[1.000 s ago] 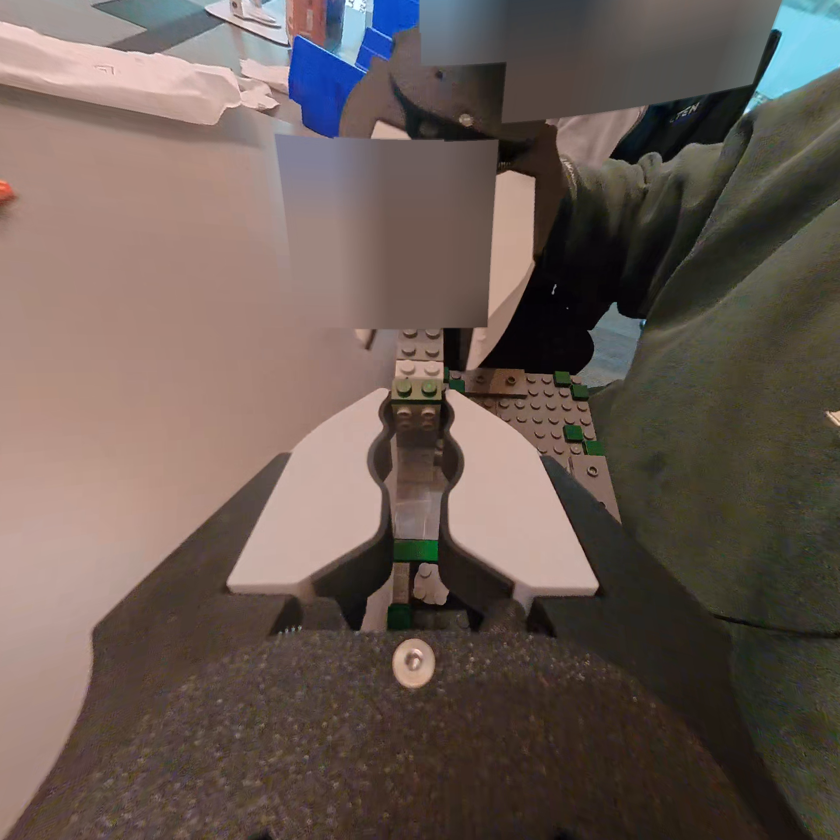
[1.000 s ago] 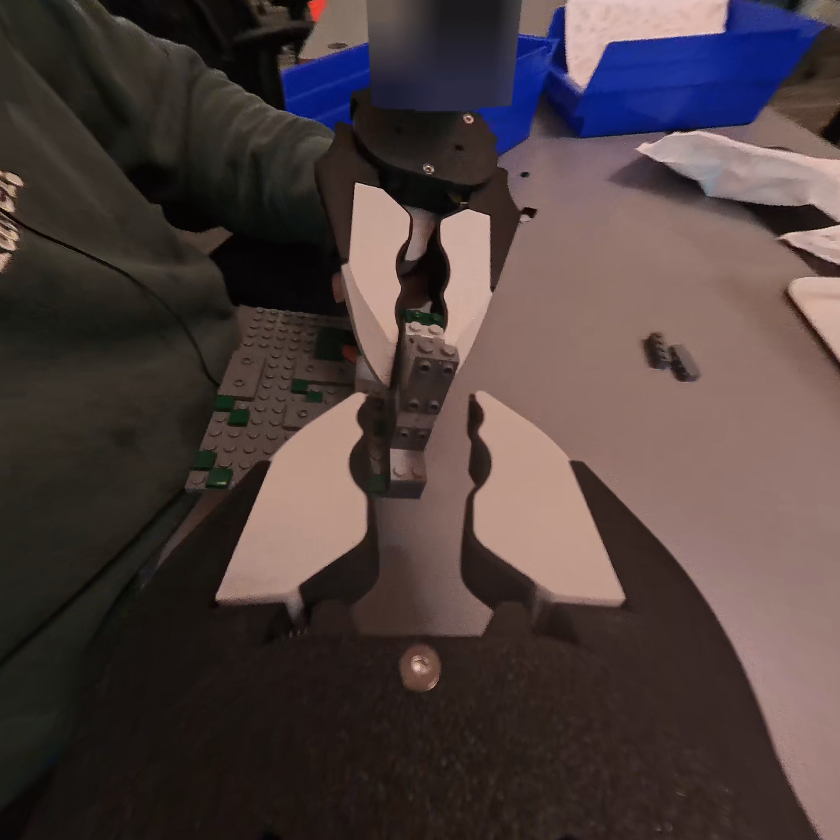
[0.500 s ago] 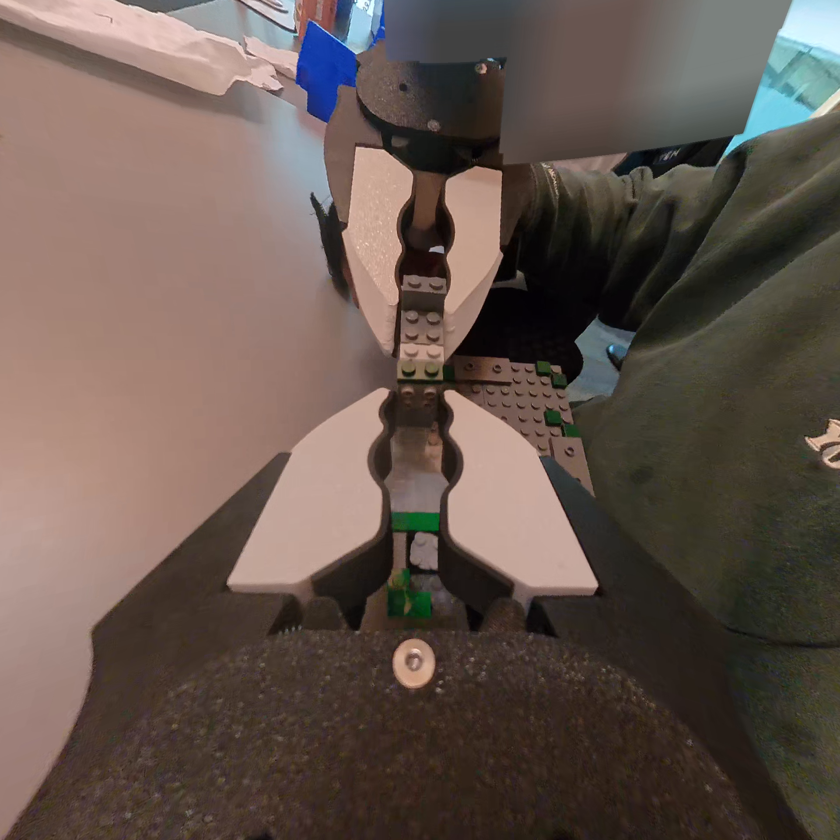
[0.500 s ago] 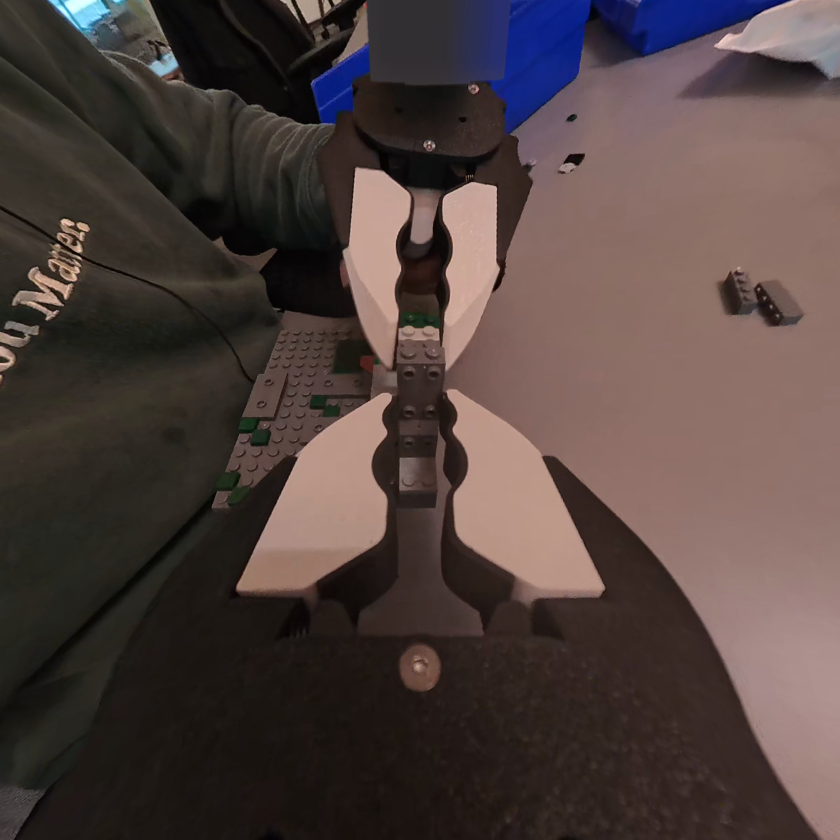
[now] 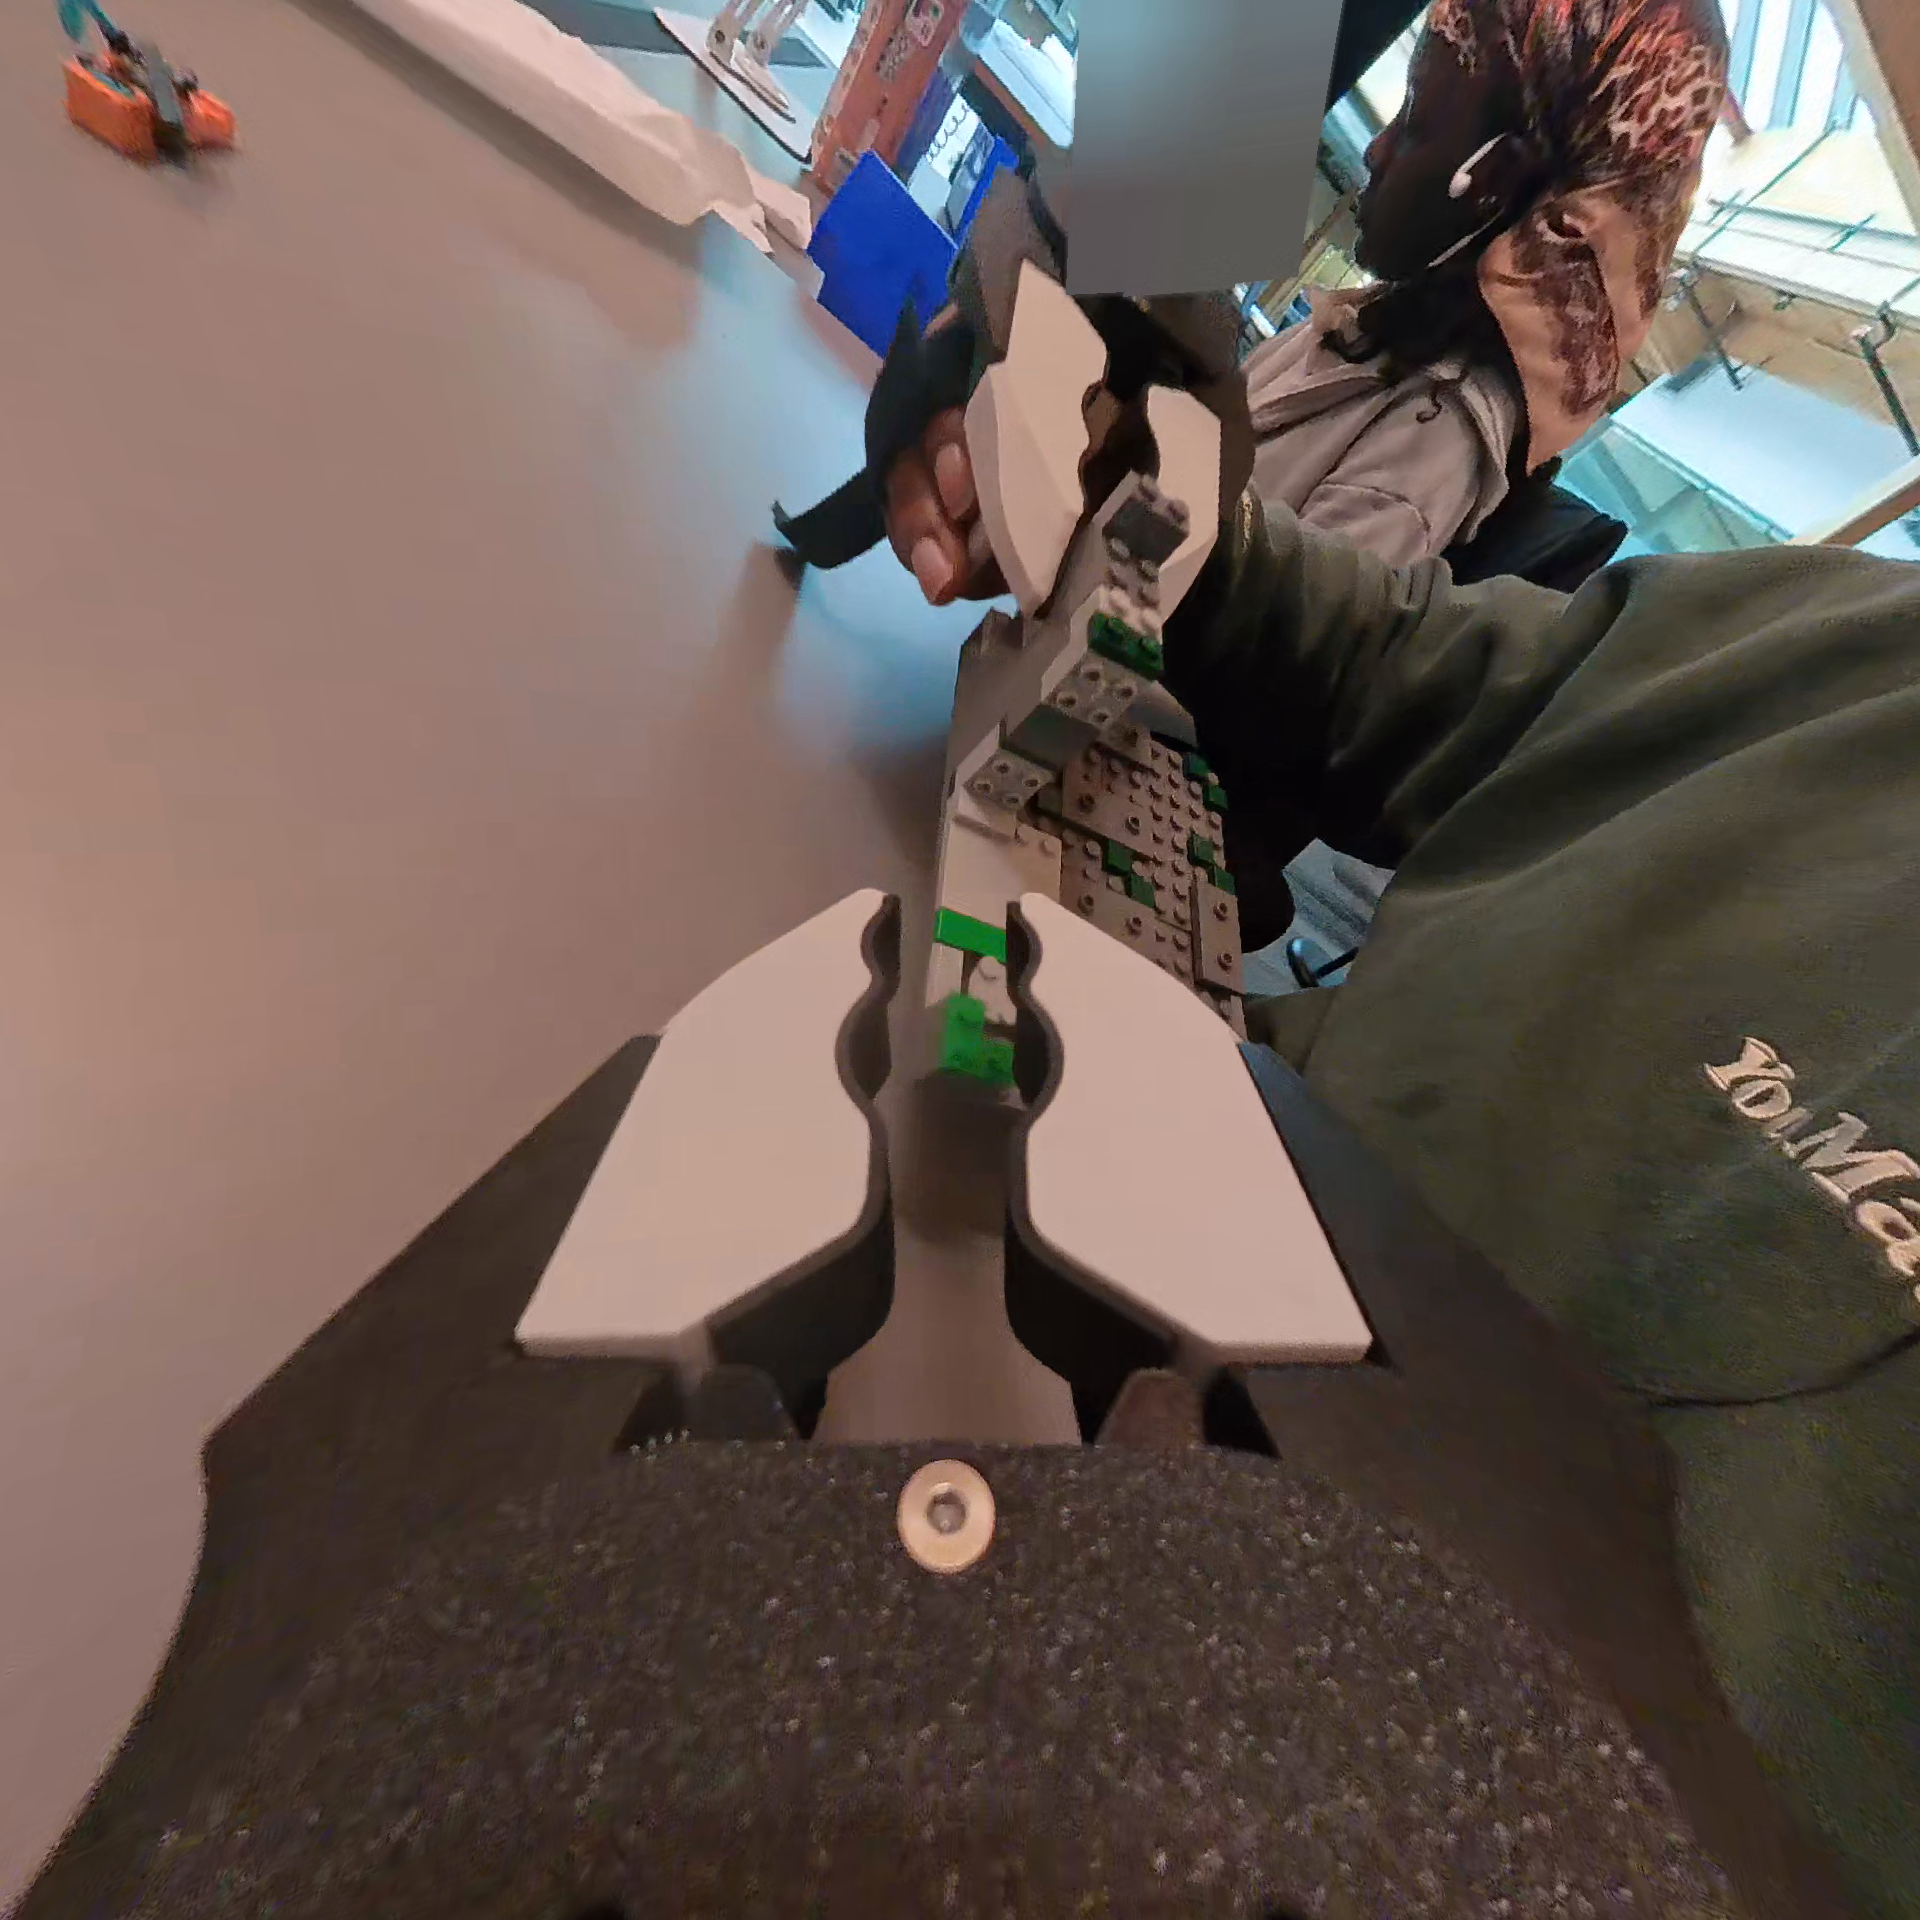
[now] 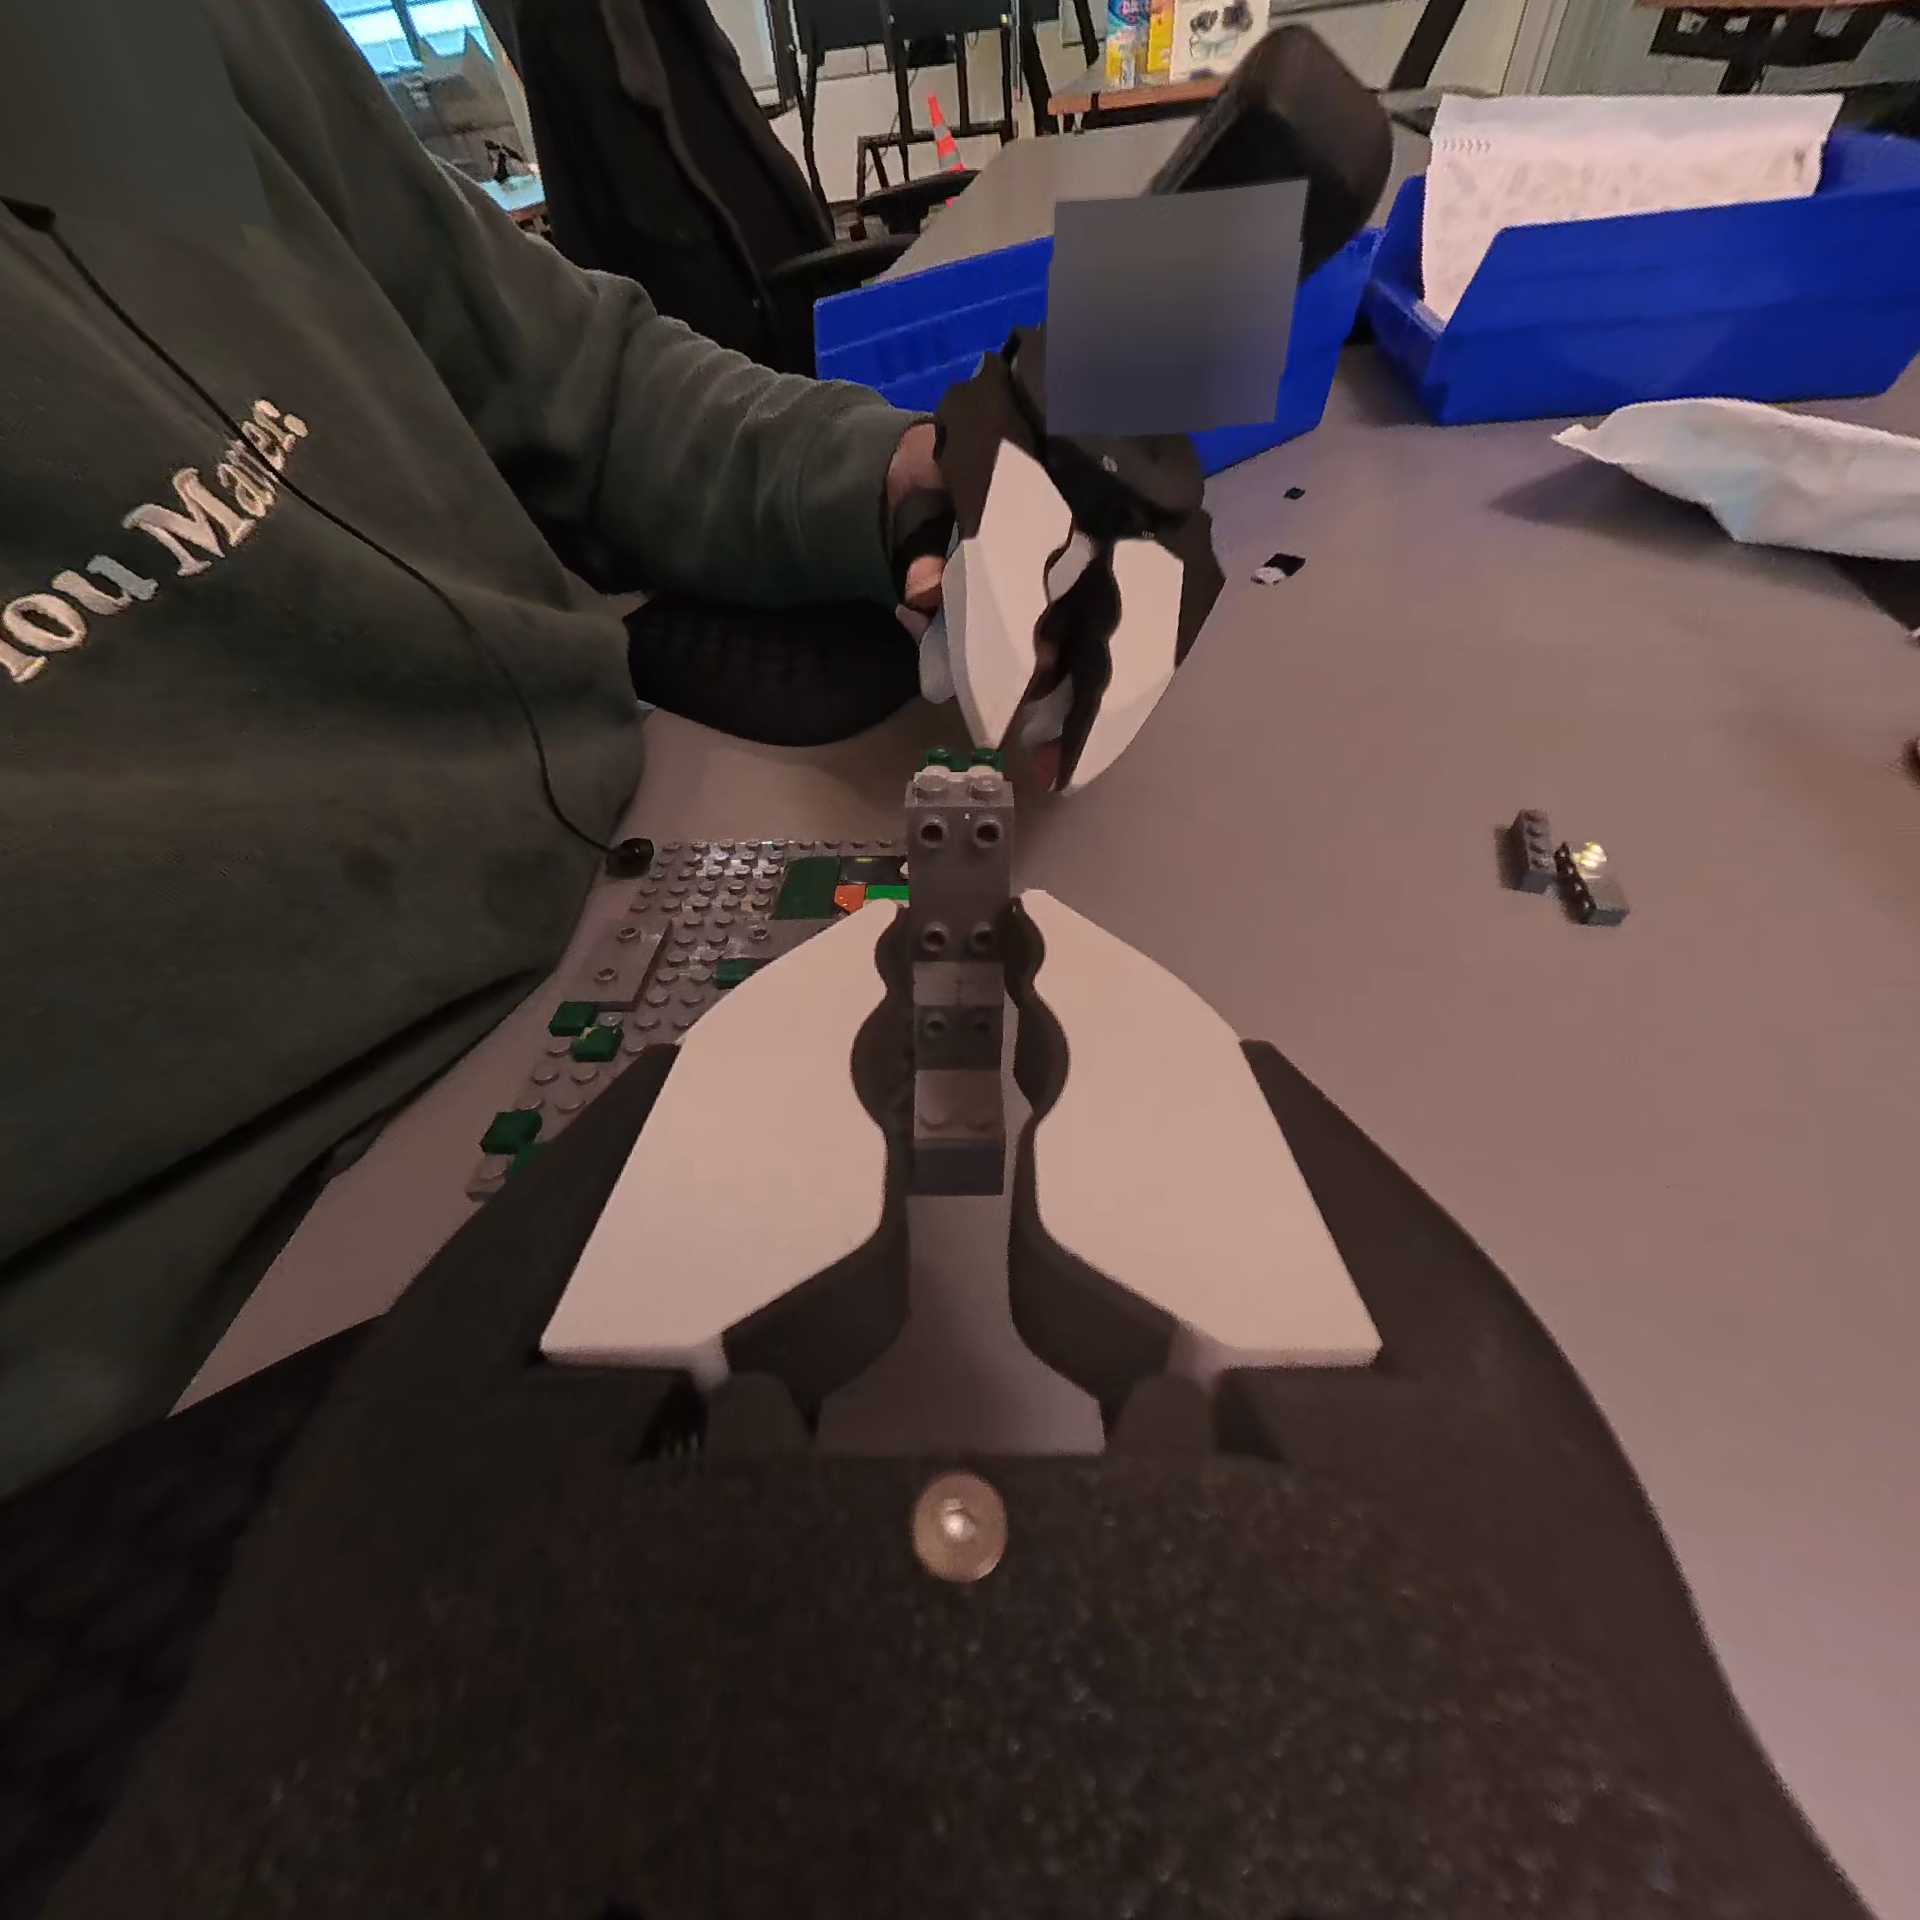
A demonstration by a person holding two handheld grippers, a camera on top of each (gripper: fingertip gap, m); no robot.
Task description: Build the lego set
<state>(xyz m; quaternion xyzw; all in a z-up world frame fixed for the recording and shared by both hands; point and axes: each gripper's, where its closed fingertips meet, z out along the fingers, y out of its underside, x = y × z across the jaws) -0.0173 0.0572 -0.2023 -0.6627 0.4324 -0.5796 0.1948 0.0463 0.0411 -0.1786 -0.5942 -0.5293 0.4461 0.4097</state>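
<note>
Right gripper (image 6: 956,914) squeezed tight on grey brick tower (image 6: 958,883); tower sticks out past fingertips, green bits on top; tower sits at edge of flat grey baseplate (image 6: 686,935) on grey table (image 6: 1455,1143); left gripper (image 5: 951,914) fingers apart, holding nothing, green bricks (image 5: 971,1039) in gap between them; two small dark bricks (image 6: 1564,881) lie well apart on table; blue bins (image 6: 1662,301) far back.

Orange object (image 5: 145,99) (far corner) too blurred
</note>
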